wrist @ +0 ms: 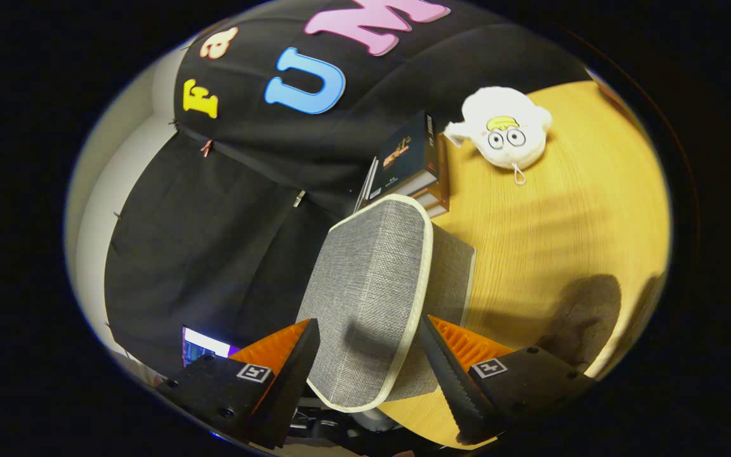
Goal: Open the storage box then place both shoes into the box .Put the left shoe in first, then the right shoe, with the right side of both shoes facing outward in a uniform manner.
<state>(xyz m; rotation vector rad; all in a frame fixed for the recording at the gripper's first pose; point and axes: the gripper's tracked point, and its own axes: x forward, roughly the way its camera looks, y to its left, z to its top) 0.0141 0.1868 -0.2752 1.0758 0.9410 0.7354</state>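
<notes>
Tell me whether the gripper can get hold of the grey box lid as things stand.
Probably yes: the gripper is open, and the grey fabric lid of the storage box already lies between its fingers with nothing in front of it.

Storage box [372, 285] lies between gripper [368, 362] fingers, books [413, 162] beyond it.

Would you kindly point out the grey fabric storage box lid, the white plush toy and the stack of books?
Grey fabric storage box lid [372, 285]: gripper view, woven panel, between the open jaws.
White plush toy [505, 127]: gripper view, its face.
Stack of books [407, 158]: gripper view, top book's cover.
</notes>
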